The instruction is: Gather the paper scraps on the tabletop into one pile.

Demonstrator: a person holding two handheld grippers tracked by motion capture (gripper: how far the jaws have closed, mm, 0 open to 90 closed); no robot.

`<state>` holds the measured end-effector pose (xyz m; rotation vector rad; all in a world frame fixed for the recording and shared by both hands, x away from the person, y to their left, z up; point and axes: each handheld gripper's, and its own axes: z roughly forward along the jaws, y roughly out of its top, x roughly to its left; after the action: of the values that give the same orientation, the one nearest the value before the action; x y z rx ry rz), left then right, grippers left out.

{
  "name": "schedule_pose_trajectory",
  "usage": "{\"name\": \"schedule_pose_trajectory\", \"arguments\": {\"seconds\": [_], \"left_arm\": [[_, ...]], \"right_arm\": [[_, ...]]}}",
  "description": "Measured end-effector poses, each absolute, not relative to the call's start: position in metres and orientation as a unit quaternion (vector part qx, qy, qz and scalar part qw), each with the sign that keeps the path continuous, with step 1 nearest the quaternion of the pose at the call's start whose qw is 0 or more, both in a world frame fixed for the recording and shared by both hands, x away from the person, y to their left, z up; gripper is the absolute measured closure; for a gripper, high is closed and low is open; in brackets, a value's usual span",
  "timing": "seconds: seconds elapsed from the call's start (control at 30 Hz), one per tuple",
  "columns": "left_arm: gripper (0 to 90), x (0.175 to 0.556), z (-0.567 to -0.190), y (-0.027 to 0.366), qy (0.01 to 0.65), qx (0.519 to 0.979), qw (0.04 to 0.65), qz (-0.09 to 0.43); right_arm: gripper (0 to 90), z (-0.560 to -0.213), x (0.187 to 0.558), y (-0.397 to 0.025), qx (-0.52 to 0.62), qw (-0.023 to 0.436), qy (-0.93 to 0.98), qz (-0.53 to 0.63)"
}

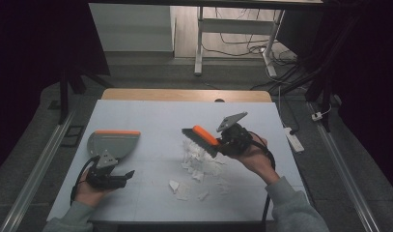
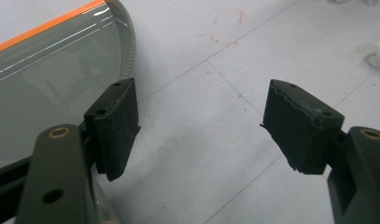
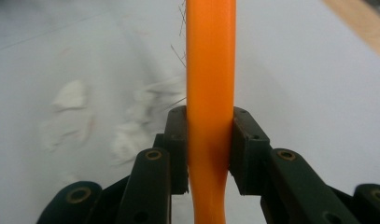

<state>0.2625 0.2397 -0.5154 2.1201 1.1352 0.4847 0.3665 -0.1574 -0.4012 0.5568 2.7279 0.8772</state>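
My right gripper (image 1: 224, 142) is shut on the orange handle of a hand brush (image 1: 200, 137), held over a pile of white paper scraps (image 1: 198, 164) in the middle of the table. In the right gripper view the orange handle (image 3: 210, 70) runs up between the jaws of that gripper (image 3: 209, 149), with scraps (image 3: 71, 95) blurred below. A grey dustpan with an orange edge (image 1: 112, 141) lies flat at the left. Just in front of it my left gripper (image 1: 129, 174) is open, holding nothing. In the left gripper view the dustpan (image 2: 52, 79) sits left of the open gripper (image 2: 201, 126).
The white table cover (image 1: 155, 113) has bare room at the back and front left. A wooden table edge (image 1: 184, 94) runs along the far side. Beyond it stand desk legs and floor cables (image 1: 242, 48). A power strip (image 1: 294, 137) lies off the table's right side.
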Motion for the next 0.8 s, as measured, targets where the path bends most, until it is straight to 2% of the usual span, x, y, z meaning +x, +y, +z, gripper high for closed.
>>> {"name": "schedule_pose_trajectory", "arguments": {"seconds": [0.47, 0.8], "left_arm": [[27.8, 0.262, -0.515, 0.240, 0.436, 0.813, 0.339, 0.187], [27.8, 0.262, -0.515, 0.240, 0.436, 0.812, 0.341, 0.187]], "right_arm": [[70.3, -0.425, 0.323, -0.121, 0.163, 0.017, 0.948, 0.274], [70.3, -0.451, 0.301, -0.064, 0.123, -0.068, 0.963, 0.229]]}}
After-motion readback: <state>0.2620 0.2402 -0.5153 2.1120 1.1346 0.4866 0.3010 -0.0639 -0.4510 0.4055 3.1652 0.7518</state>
